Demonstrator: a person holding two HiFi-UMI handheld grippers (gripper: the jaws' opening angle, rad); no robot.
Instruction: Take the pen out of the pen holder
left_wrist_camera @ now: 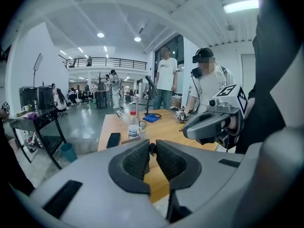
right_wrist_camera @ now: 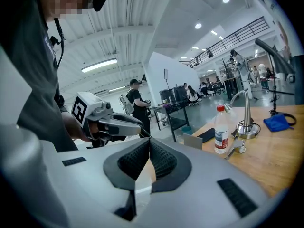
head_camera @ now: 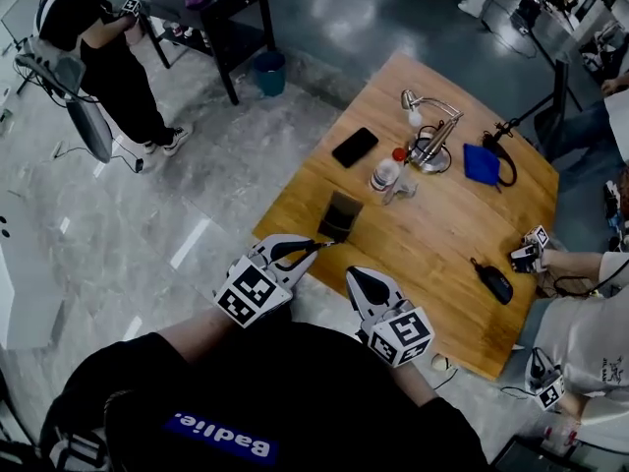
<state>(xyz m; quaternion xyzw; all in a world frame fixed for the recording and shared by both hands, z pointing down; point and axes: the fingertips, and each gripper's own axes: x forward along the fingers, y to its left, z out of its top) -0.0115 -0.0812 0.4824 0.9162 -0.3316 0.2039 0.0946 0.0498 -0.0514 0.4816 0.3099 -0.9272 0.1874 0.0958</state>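
The wooden desk [head_camera: 432,254] takes up most of my view, and I place everything on it from the dark, box-shaped pen holder [head_camera: 341,214] standing upright by its near edge. My left claw [head_camera: 307,250] hangs just on my side of the pen holder, at the desk's edge, its jaws drawn close and pinching the pen [head_camera: 318,247]. My right claw [head_camera: 356,281] sits beside the left one, also on my side of the pen holder, with its jaws pressed together and nothing between them. Beyond the pen holder and to its right stands a silver lamp [head_camera: 429,144], and a blue pouch [head_camera: 481,163] lies further right of that. A clear bottle [head_camera: 385,173] with a red cap stands between the pen holder and the lamp. A black phone [head_camera: 355,147] lies flat just beyond the pen holder. The pen itself is out of the pen holder and lies almost level in my left claw. Its free end points at the pen holder's near lower corner, and I cannot tell whether it touches there.
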